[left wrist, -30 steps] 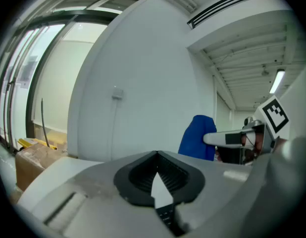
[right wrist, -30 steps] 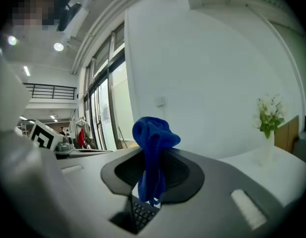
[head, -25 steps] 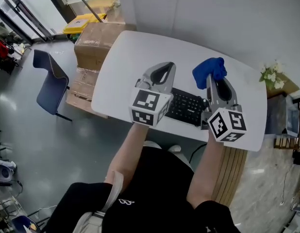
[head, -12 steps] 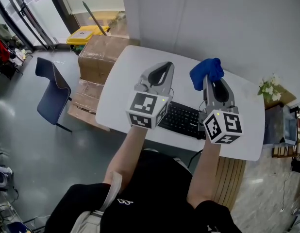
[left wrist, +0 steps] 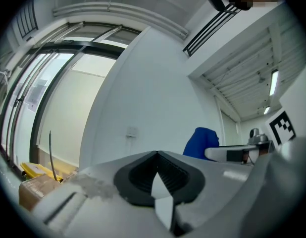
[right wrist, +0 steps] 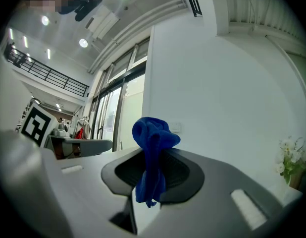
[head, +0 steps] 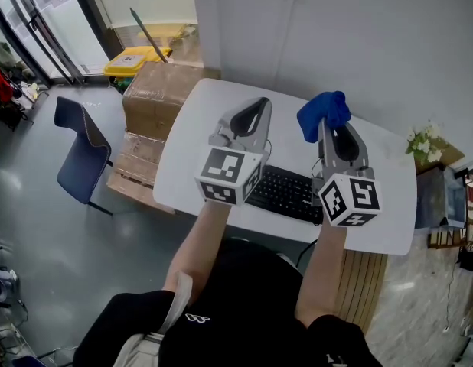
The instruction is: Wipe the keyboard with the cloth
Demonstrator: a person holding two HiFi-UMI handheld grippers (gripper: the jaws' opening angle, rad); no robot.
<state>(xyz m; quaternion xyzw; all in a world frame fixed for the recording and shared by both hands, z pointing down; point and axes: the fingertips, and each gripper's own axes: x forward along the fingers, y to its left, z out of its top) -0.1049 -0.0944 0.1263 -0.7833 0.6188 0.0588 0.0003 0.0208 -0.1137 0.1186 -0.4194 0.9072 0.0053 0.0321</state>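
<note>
The right tool (head: pixel 325 128) grips the blue cloth (head: pixel 322 112) above the bench (head: pixel 192 121). The left tool (head: pixel 250 107) is closed and empty. The keyboard (head: pixel 286 192) lies beneath. Wiping looks not yet begun; next, the cloth must come down onto the keys.

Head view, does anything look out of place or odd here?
Nothing is spilled or damaged. The only oddity is that the cloth is bunched in the right gripper, raised above the table and off the keyboard.

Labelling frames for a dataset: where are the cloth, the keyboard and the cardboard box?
cloth (head: pixel 322 113), head view, bunched blue top.
keyboard (head: pixel 286 192), head view, middle keys.
cardboard box (head: pixel 160 90), head view, top face.
</note>
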